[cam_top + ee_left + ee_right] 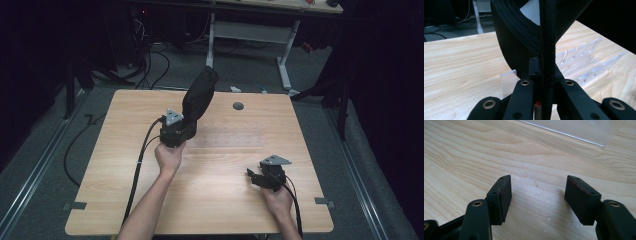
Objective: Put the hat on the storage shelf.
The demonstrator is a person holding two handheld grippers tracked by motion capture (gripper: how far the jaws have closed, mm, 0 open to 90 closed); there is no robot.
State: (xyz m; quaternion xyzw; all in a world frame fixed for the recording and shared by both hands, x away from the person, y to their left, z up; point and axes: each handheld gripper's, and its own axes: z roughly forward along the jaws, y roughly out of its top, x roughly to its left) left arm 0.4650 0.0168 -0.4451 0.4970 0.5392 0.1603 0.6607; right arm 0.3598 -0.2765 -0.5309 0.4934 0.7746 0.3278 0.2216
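While my left gripper (186, 119) pinches the black fabric pouch (199, 94) edge-on above the wooden table (125, 165), the cloth blocks most of its forward view. Beyond it lies a clear slotted acrylic rack (584, 60). My right gripper (537, 195) rests low with jaws spread wide. No writing is legible.

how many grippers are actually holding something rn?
1. The left gripper, mid-table, is clamped on a black fabric item lifted over the clear slotted rack. The right gripper, nearer the person at right, is open over bare table.
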